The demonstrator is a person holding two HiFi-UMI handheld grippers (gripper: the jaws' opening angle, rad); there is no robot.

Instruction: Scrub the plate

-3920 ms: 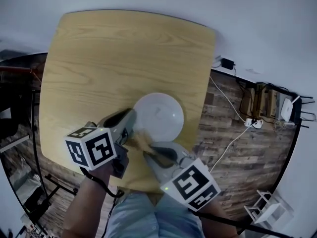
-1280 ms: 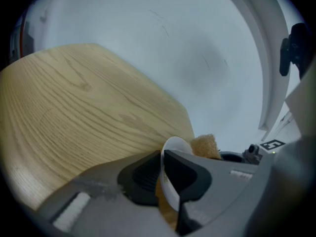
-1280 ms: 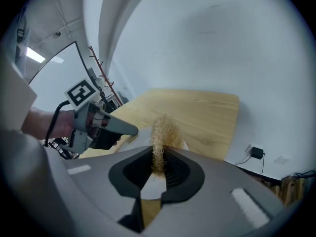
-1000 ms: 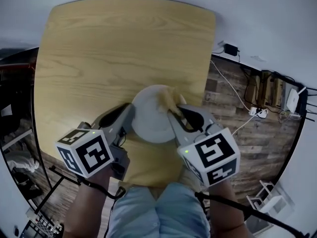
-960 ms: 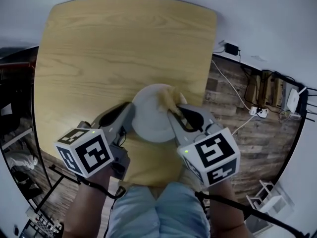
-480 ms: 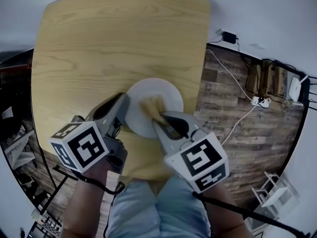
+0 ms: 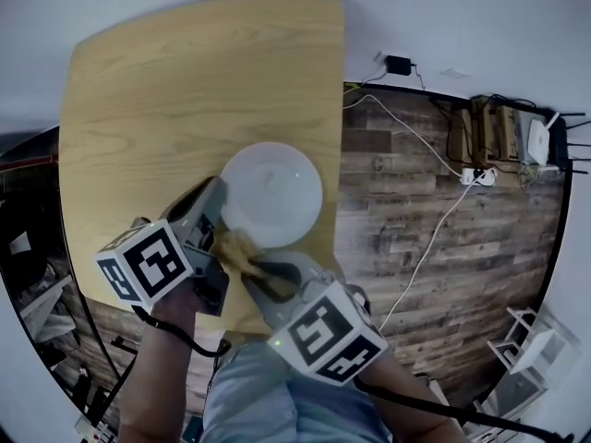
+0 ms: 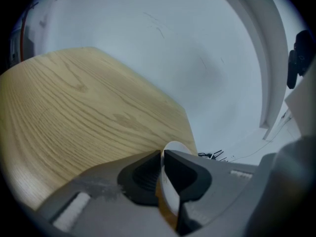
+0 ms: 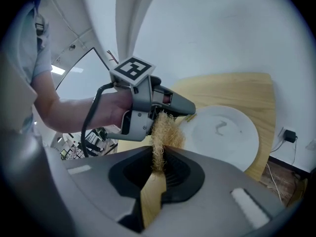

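Plate (image 7: 272,195) at the table's (image 7: 185,81) near edge looks stiff, slick, breakable (likely ceramic); its rim is the hold. Left gripper (image 8: 162,154) clenches that rim; right gripper (image 9: 159,154) clamps a fibrous scrubber (image 9: 166,130).

This looks like a plain room fitted out as a small recording lab. A light wooden table with rounded corners (image 7: 185,90) stands against bare white walls (image 7: 462,17) on a dark wood-plank floor (image 7: 434,284). By the wall, a white power strip (image 7: 477,175) feeds loose white cables (image 7: 432,236). A black plug-in adapter (image 7: 399,64) lies nearby, and a white router with antennas (image 7: 536,141) sits beside a low wooden rack (image 7: 485,132). Dark stands and gear (image 7: 88,390) crowd the floor at the left.
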